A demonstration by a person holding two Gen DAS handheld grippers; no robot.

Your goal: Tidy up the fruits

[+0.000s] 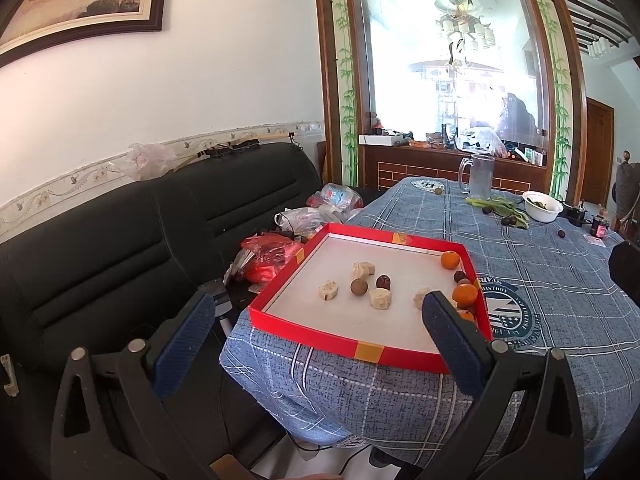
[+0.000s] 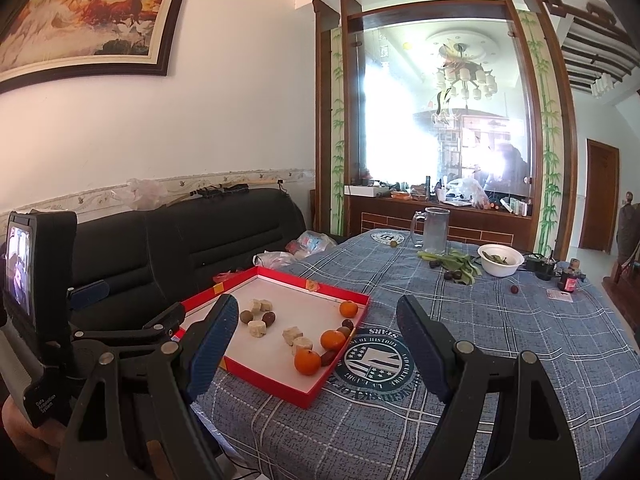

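Left tool (image 1: 316, 316): spread wide and gripping nothing, held off the near corner of the counter, its right finger (image 1: 448, 332) overlapping the tray's near right corner in its own view.
Right tool (image 2: 314, 328): likewise spread, nothing between its fingers, hanging above the counter edge beside the tray.
Red tray (image 2: 280, 390): sits on the counter's near left corner, over the blue checked cloth (image 2: 500, 328).
Fruits: three oranges (image 2: 307, 361) gathered along the tray's right wall, dark round fruits (image 2: 347, 324) tucked among them, one brown fruit (image 1: 359, 287) nearer the middle.
Pale chunks (image 1: 380, 298): scattered across the tray floor between the fruits; what they are, I cannot tell.
Stray fruits: a few dark ones (image 2: 514, 289) lie loose on the cloth far from the tray, near green leaves (image 2: 460, 262).
Around: glass pitcher (image 2: 434, 230) and white bowl (image 2: 501, 260) at the far end; black sofa (image 1: 140, 232) to the left with plastic bags (image 1: 272, 254) crowding the tray's left side.
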